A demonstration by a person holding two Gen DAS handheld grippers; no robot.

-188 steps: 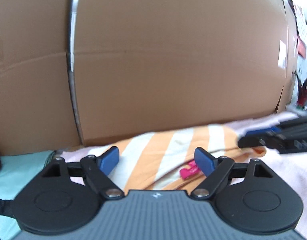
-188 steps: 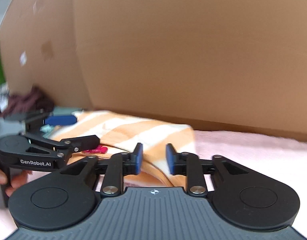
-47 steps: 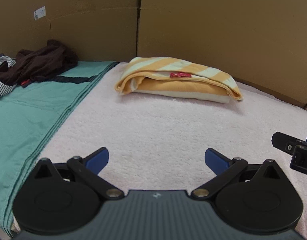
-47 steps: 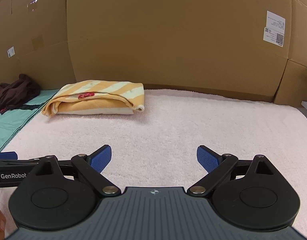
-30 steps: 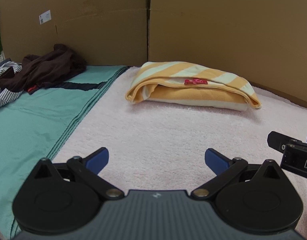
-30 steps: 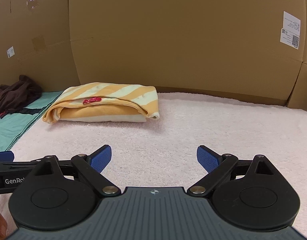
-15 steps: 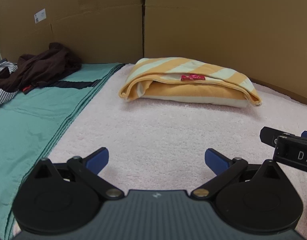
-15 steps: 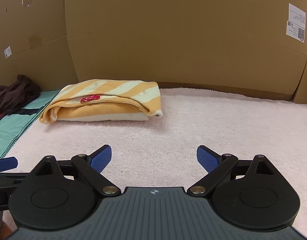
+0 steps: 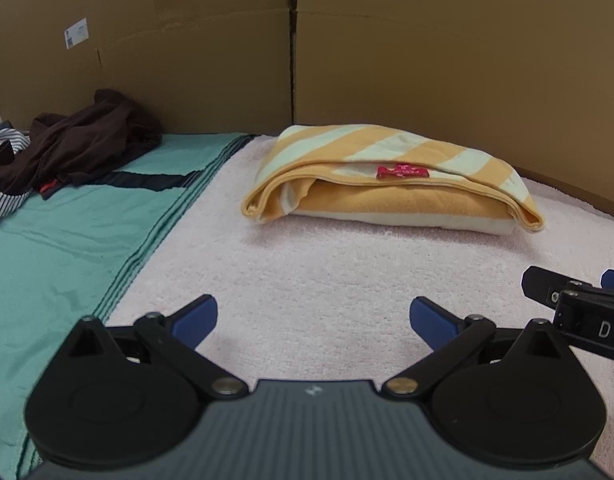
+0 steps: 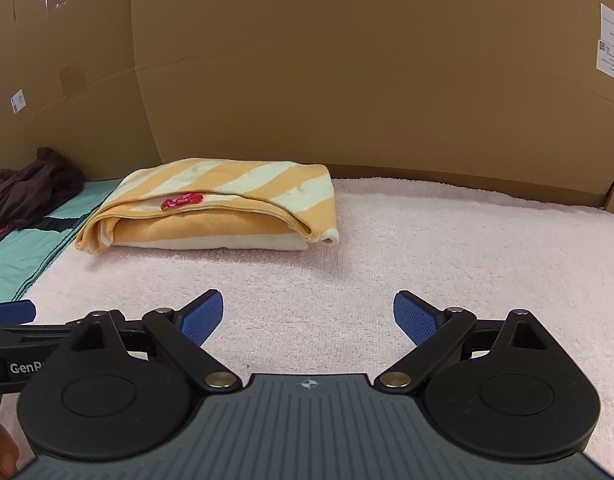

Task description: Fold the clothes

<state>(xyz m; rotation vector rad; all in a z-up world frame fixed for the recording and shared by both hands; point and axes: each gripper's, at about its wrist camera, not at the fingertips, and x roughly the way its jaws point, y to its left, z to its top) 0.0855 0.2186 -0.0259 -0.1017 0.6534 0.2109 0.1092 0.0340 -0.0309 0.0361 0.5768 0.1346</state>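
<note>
Broadly, the scene is being bounded by a tall brown corrugated cardboard wall point(image 9: 427, 60), against whose foot everything is being kept. Below it a pale pink terry-cloth surface point(image 10: 447, 248) is being used as the work area, with a flat teal-green woven sheet point(image 9: 67, 232) lying alongside its left edge.

One garment is being left finished: an orange-and-cream striped knitted top point(image 9: 387, 184), folded into a thick oblong bundle, is lying on the pink cloth close to the wall and well ahead of both tools. Its long axis is being run roughly parallel to the wall, left to right; its open layered edge is being turned towards the cameras, and a small magenta label point(image 10: 182, 200) is showing on that near edge.

Further left, a crumpled dark brown garment point(image 9: 83, 140) is being kept in a heap on the teal sheet, beside a bit of navy-and-white striped fabric point(image 9: 3, 200).

Neither tool is being used on anything: the left gripper point(image 9: 313, 316) and the right gripper point(image 10: 307, 316) are both being held low over bare pink cloth, jaws spread wide, nothing between them.

Judged from this, the moment is falling between garments. A swing leftwards is likely being called for next, with the brown heap being picked up and spread flat on the pink cloth.
</note>
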